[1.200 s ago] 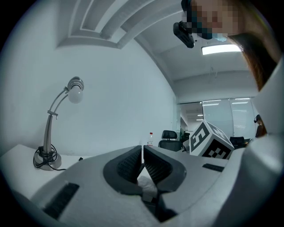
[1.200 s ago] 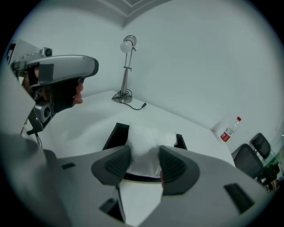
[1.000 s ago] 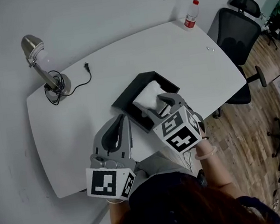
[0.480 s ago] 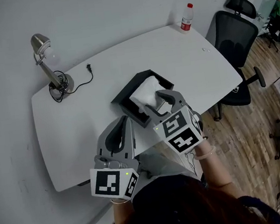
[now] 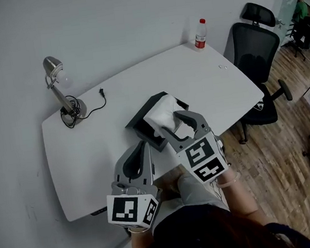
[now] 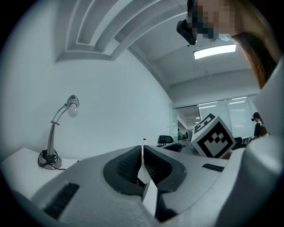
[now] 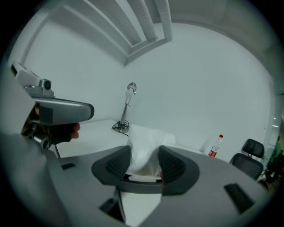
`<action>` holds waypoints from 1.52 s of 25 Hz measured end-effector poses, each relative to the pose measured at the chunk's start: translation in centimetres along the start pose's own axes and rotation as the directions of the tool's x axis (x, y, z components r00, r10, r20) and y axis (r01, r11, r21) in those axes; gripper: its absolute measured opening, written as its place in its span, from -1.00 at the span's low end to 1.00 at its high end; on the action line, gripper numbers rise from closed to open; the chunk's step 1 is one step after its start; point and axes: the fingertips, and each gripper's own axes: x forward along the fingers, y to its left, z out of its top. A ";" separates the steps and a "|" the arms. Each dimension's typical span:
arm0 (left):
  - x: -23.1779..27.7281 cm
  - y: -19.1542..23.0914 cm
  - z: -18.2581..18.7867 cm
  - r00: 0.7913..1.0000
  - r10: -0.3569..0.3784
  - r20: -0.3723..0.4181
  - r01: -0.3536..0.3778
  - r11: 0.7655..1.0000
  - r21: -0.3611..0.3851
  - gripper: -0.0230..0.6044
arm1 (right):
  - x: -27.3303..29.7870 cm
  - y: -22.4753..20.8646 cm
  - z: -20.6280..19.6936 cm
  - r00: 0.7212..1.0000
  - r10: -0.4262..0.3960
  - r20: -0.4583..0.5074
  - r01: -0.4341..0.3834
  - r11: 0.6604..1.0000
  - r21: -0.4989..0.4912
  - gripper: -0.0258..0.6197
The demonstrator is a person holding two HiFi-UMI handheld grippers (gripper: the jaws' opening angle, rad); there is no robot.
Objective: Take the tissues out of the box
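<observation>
A black open box (image 5: 141, 123) sits near the middle of the white table (image 5: 91, 151). A white wad of tissues (image 5: 162, 113) stands up out of it, and my right gripper (image 5: 175, 126) is shut on its near side. In the right gripper view the tissues (image 7: 144, 150) fill the gap between the pads of the right gripper (image 7: 144, 167). My left gripper (image 5: 138, 152) hovers shut and holding nothing over the table's front edge, left of the box. Its jaws meet in the left gripper view, at the left gripper (image 6: 142, 156).
A desk lamp (image 5: 61, 88) with a loose cord stands at the table's far left. A red-capped bottle (image 5: 201, 33) is at the far right corner. A black office chair (image 5: 253, 58) stands beside the table's right end, on wood floor.
The tissues stand higher out of the box, raised with the right gripper shut on them. The left gripper stays shut by the front edge.
</observation>
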 end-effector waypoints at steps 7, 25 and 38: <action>0.3 -1.2 0.7 1.000 -0.014 0.013 0.013 1.000 0.023 -0.84 | -1.7 -0.6 0.9 0.997 -0.024 0.067 0.023 1.000 0.014 -0.26; -2.5 -6.7 1.6 0.999 0.042 0.006 -0.043 0.997 0.064 -0.84 | -8.8 -0.6 0.9 0.985 0.007 0.173 -0.010 1.000 0.018 -0.26; -5.1 -11.5 2.4 0.997 0.071 0.015 -0.072 0.993 0.091 -0.84 | -14.3 0.1 0.5 0.974 0.033 0.226 -0.036 0.999 0.010 -0.28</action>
